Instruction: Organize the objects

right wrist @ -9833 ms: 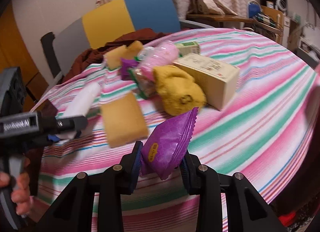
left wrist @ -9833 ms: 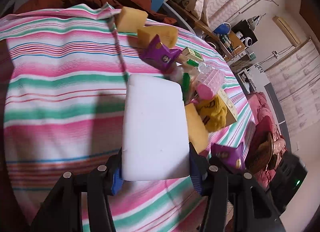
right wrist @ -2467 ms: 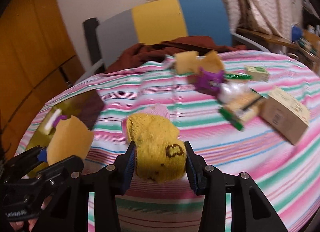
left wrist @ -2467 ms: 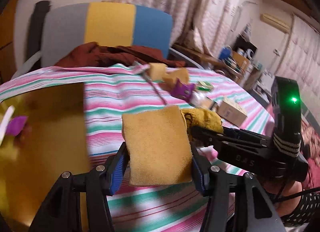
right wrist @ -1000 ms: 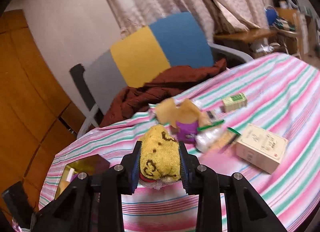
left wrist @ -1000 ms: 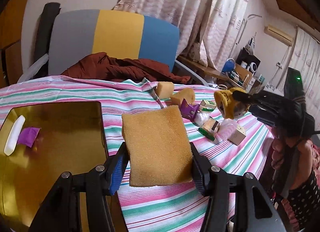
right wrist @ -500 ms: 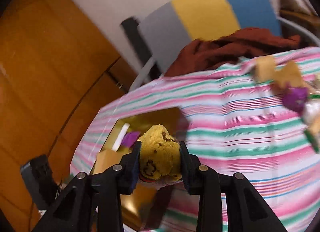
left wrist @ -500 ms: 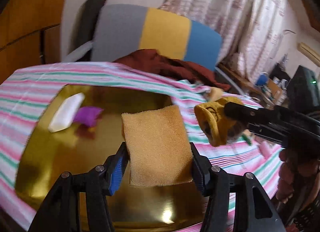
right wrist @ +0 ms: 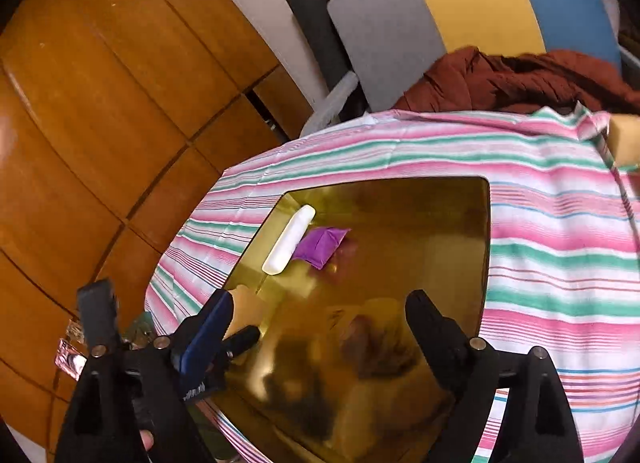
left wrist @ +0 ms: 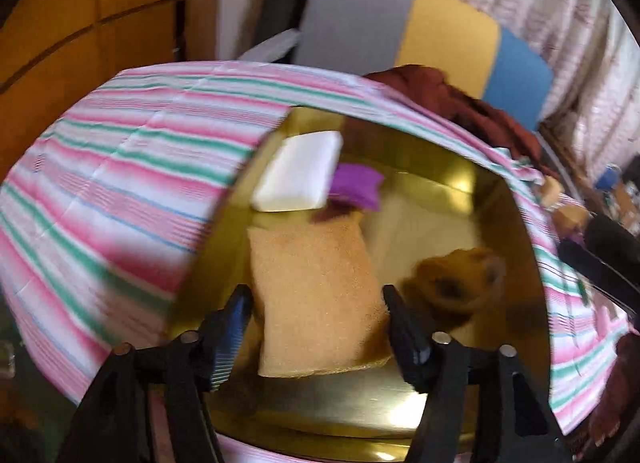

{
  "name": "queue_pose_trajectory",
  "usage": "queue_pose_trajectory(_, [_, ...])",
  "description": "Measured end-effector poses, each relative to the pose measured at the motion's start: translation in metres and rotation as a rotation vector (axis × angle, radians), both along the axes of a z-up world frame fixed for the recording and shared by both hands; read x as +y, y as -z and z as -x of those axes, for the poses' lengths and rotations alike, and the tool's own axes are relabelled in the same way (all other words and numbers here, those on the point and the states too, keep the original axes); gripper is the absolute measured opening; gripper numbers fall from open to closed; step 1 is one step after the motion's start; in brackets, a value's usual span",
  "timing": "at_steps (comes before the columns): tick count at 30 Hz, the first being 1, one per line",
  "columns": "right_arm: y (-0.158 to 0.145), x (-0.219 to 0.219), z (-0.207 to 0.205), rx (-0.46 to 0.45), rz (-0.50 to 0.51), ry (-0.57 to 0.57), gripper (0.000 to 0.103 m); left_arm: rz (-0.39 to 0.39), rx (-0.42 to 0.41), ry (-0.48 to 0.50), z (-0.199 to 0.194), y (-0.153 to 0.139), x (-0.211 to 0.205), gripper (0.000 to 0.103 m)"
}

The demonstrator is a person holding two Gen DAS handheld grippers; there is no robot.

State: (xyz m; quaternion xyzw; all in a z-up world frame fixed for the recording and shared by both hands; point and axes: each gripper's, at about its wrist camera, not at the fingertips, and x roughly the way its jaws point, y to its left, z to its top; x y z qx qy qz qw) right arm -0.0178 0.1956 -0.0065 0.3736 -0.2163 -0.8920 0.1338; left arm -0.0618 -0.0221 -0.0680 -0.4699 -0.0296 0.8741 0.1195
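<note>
A shiny gold tray [left wrist: 440,191] lies on the striped tablecloth; it also shows in the right wrist view [right wrist: 420,215]. In it lie a white block [left wrist: 298,177] and a purple packet [left wrist: 356,185], both also in the right wrist view, the block [right wrist: 289,239] and the packet [right wrist: 323,245]. My left gripper [left wrist: 316,303] is low over the tray with its jaws spread around an orange sponge [left wrist: 316,295]. A yellow sock [left wrist: 460,283] lies blurred in the tray to its right. My right gripper [right wrist: 320,315] is open and empty above the tray's near part.
The striped tablecloth [right wrist: 560,223] covers a round table. A chair with grey, yellow and blue back [right wrist: 460,3] holds a brown cloth [right wrist: 520,79]. A yellow sponge [right wrist: 626,135] lies at the far right. A wooden wall [right wrist: 100,103] stands left.
Both grippers dropped low over the gold tray. The right gripper opened and let the yellow sock fall into the tray. The left jaws have widened around the sponge.
</note>
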Motion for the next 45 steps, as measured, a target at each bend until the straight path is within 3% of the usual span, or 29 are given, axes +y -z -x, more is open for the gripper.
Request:
queue_pose_trajectory(5, [-0.004, 0.009, -0.014, 0.015, -0.011, 0.030, 0.092, -0.025, 0.049, -0.026, 0.001, -0.010, -0.009, 0.082])
queue_pose_trajectory(9, [-0.003, 0.021, -0.026, 0.016, 0.003, 0.063, 0.093, -0.041, 0.086, -0.046, 0.002, -0.021, -0.009, 0.082])
queue_pose_trajectory(16, [-0.001, 0.040, -0.036, 0.012, 0.032, 0.106, 0.093, -0.200, 0.070, -0.070, -0.008, -0.030, -0.006, 0.082])
queue_pose_trajectory(18, [-0.002, 0.043, -0.038, 0.017, 0.032, 0.114, 0.093, -0.212, 0.070, -0.056, -0.013, -0.032, -0.001, 0.082])
queue_pose_trajectory(26, [0.001, 0.070, -0.051, 0.021, -0.020, 0.176, 0.093, -0.181, 0.106, 0.073, -0.042, -0.042, 0.036, 0.082])
queue_pose_trajectory(38, [0.023, 0.168, -0.104, -0.040, -0.071, 0.415, 0.093, -0.166, 0.160, 0.380, -0.087, -0.063, 0.129, 0.082])
queue_pose_trajectory(45, [0.039, 0.225, -0.142, -0.086, -0.069, 0.562, 0.093, -0.133, 0.145, 0.513, -0.108, -0.061, 0.182, 0.082])
